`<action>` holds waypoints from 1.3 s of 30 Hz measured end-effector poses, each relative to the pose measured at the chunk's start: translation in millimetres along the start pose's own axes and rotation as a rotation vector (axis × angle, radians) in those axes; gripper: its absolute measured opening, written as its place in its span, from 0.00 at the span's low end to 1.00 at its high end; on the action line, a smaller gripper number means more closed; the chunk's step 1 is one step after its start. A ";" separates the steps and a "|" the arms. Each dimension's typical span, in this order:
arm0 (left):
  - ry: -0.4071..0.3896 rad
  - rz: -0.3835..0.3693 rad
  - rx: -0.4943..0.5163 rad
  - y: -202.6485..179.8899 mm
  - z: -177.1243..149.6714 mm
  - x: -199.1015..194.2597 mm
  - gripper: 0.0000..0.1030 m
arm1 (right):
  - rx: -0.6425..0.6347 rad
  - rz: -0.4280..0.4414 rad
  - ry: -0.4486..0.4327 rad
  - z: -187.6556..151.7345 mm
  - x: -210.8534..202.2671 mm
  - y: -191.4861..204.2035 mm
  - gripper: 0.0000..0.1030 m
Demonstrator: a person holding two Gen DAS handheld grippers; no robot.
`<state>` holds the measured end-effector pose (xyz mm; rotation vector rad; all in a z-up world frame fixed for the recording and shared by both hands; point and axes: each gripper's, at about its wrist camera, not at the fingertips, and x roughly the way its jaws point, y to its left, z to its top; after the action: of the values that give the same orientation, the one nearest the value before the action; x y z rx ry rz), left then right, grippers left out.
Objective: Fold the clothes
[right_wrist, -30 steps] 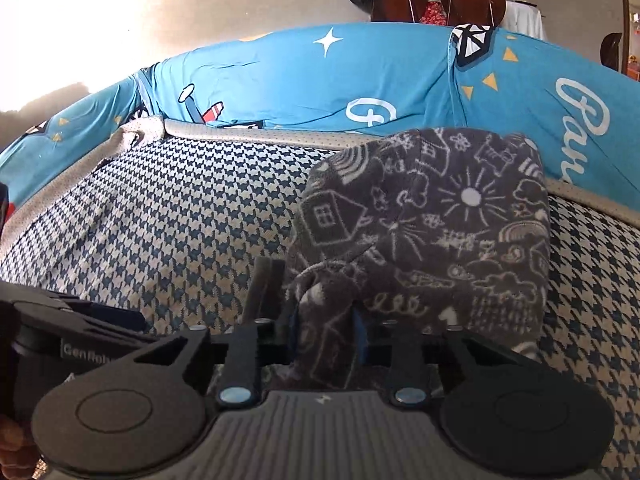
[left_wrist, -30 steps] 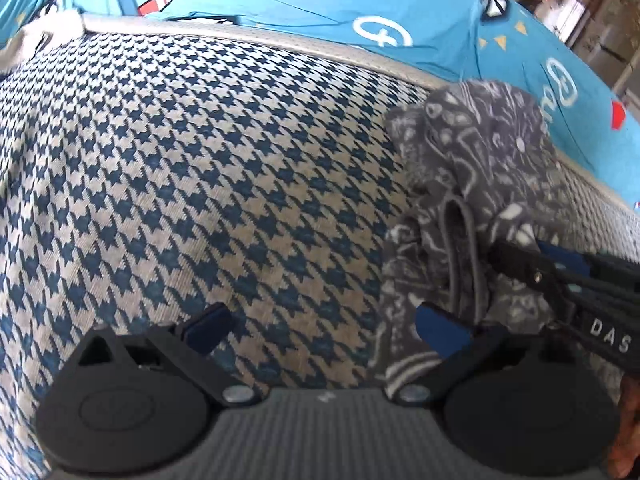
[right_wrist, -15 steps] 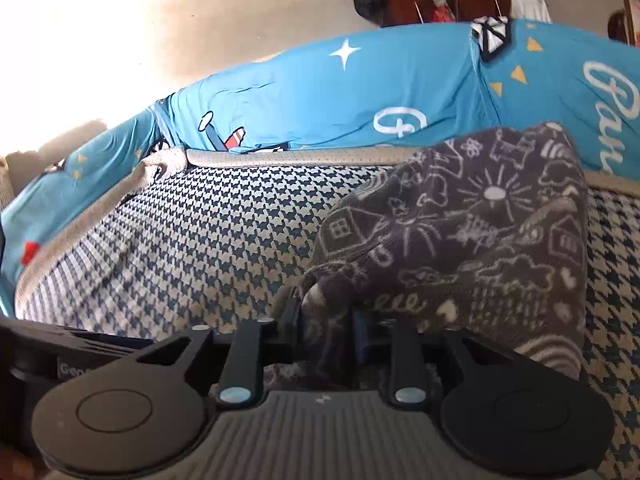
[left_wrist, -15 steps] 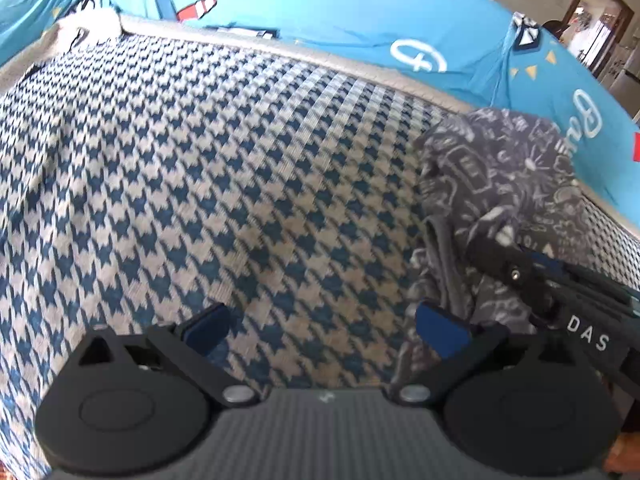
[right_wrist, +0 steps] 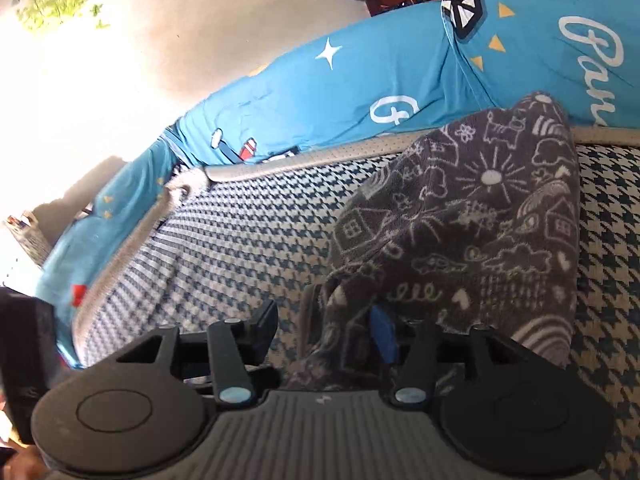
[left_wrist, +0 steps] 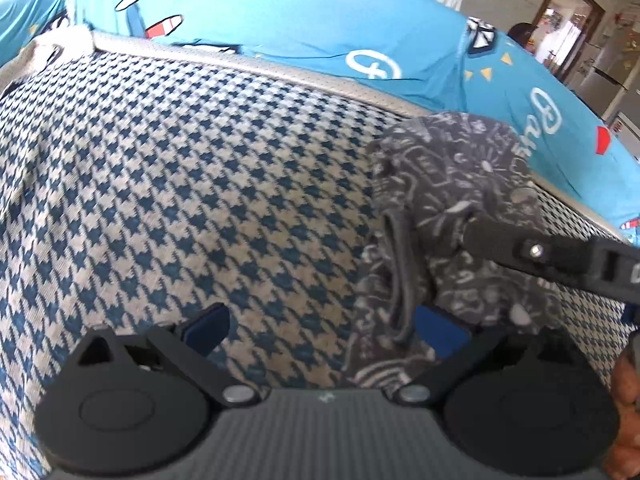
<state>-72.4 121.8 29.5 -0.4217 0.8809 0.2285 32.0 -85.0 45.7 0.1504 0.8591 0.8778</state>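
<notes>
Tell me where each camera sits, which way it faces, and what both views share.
Left wrist: on the left gripper, looking along open fingers over the houndstooth mattress; the right gripper's finger enters at right.
Right wrist: on the right gripper, facing the grey doodle-print garment between its fingers.
Shared: garment, mattress, blue sheet.

Bed with blue-and-cream houndstooth cover (left_wrist: 192,184), beige piped edging (right_wrist: 304,158) along its far edge and left corner. Bright blue printed sheet (left_wrist: 304,20) beyond that edge. Grey doodle-print garment (right_wrist: 472,216) bunched on the cover near the far edge, right side.
</notes>
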 end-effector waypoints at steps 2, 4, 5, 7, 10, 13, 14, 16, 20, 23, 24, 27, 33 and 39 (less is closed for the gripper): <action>-0.008 -0.015 0.013 -5.4 1.1 0.6 1.00 | 0.015 0.013 -0.006 1.7 -8.1 -3.7 0.53; -0.015 -0.031 0.026 -10.2 2.0 1.6 1.00 | 0.032 0.008 -0.006 3.2 -13.4 -9.2 0.53; -0.018 -0.034 0.034 -12.9 1.8 2.0 1.00 | 0.041 0.006 -0.007 3.9 -16.0 -11.9 0.53; -0.024 -0.042 0.049 -18.3 1.5 2.9 1.00 | 0.060 -0.012 -0.012 4.6 -21.0 -19.1 0.53; -0.032 -0.054 0.073 -26.5 1.0 4.2 1.00 | 0.107 -0.026 -0.012 4.5 -26.0 -31.4 0.53; -0.040 -0.066 0.097 -34.6 0.5 5.6 1.00 | 0.147 -0.029 -0.004 3.4 -30.3 -42.1 0.53; -0.044 -0.069 0.107 -37.1 0.4 5.5 1.00 | 0.160 -0.030 -0.001 3.1 -31.7 -45.6 0.53; -0.045 -0.074 0.124 -40.8 -0.7 7.6 1.00 | 0.169 -0.034 0.008 1.2 -33.2 -51.1 0.53; -0.026 -0.033 0.138 -43.7 -2.6 17.1 1.00 | 0.166 -0.061 0.033 -3.9 -32.2 -58.9 0.53; 0.000 0.002 0.119 -37.4 -2.9 27.0 1.00 | 0.152 -0.083 0.042 -6.9 -29.5 -61.8 0.53; 0.009 0.012 0.111 -35.0 -2.9 30.4 1.00 | 0.143 -0.092 0.044 -7.6 -28.5 -61.9 0.53; 0.034 -0.006 0.060 -23.9 -2.1 37.4 1.00 | 0.106 -0.115 0.048 -8.4 -25.5 -60.1 0.53; 0.029 0.003 0.082 -19.0 -2.3 42.7 1.00 | 0.005 -0.157 0.072 -12.6 -15.2 -57.6 0.52; 0.029 -0.006 0.088 -16.6 -1.2 40.5 1.00 | -0.098 -0.185 0.060 -17.2 -19.2 -48.0 0.52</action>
<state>-42.1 107.2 1.4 -0.3463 0.9143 0.1783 42.6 -134.0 24.4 -0.0411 0.8695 0.7516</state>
